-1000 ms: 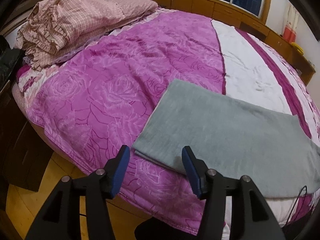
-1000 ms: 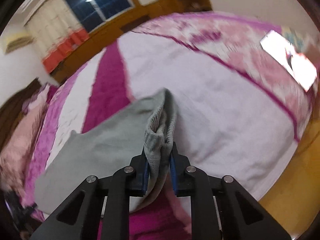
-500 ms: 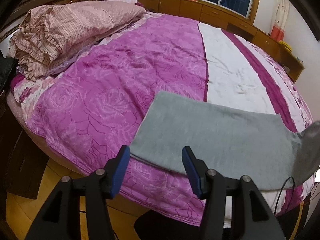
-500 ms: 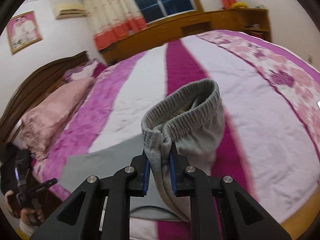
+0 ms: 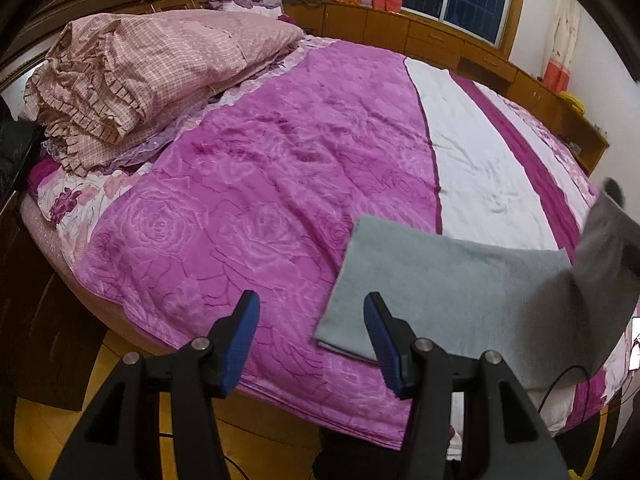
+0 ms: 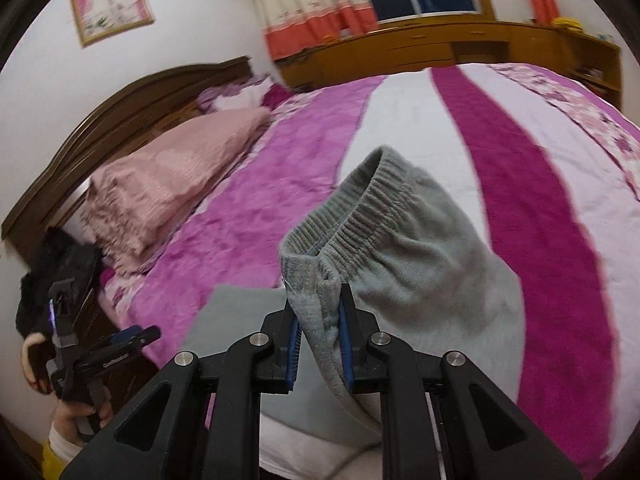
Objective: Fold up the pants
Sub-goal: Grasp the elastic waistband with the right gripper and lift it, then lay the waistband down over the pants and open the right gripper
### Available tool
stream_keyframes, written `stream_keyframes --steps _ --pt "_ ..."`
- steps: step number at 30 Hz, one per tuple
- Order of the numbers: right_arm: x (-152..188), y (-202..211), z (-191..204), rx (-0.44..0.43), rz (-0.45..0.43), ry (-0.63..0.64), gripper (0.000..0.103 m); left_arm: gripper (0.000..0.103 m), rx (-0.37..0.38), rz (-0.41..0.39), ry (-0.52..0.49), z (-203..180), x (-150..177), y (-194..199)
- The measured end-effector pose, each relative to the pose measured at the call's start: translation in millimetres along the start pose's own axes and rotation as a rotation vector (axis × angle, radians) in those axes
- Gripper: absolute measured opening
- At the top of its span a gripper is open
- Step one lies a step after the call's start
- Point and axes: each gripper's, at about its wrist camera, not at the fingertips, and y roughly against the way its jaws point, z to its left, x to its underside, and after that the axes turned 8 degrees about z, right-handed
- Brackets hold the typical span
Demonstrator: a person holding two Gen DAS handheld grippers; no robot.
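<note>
Grey fleece pants lie flat on the bed near its front edge, leg ends towards the left. My right gripper is shut on the ribbed waistband and holds the waist end lifted above the bed; the lifted part shows at the right of the left wrist view. My left gripper is open and empty, hovering over the bed's front edge just left of the pants' leg ends. It also shows, hand-held, at the lower left of the right wrist view.
The bed has a magenta rose-patterned cover with white and dark pink stripes. A pink checked quilt is piled by the wooden headboard. Wooden cabinets run under the window. A black cable hangs at the bed's front.
My right gripper has lifted the waistband and carried it left over the legs. The left gripper has drifted slightly left, so the leg ends now lie to its right, and stayed open.
</note>
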Motion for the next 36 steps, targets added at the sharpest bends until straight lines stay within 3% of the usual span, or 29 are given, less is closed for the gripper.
stream_keyframes --steps 8,13,23,29,33,36 --pt "-8.6 -37.6 73.1 -0.059 0.044 0.109 0.010 0.057 0.010 -0.008 0.024 22.6 0.6 1.4" --pt "0.5 -80.4 113.1 -0.086 0.124 0.160 0.010 0.057 0.016 -0.011 0.046 35.0 2.9 2.7" --pt "25.4 -159.2 141.6 -0.089 0.238 0.166 0.010 0.057 0.012 0.006 0.064 47.0 9.1 -6.6" --pt "31.5 -173.1 134.4 -0.160 0.303 0.140 0.021 0.057 0.028 0.014 0.074 44.4 11.0 -10.4" --pt "37.8 -150.0 130.2 -0.246 0.312 0.169 0.035 0.057 0.061 0.010 0.072 36.5 9.9 -8.4" --pt "43.2 -121.4 127.4 -0.260 0.299 0.215 0.040 0.057 0.099 0.008 0.065 27.8 8.3 -7.5"
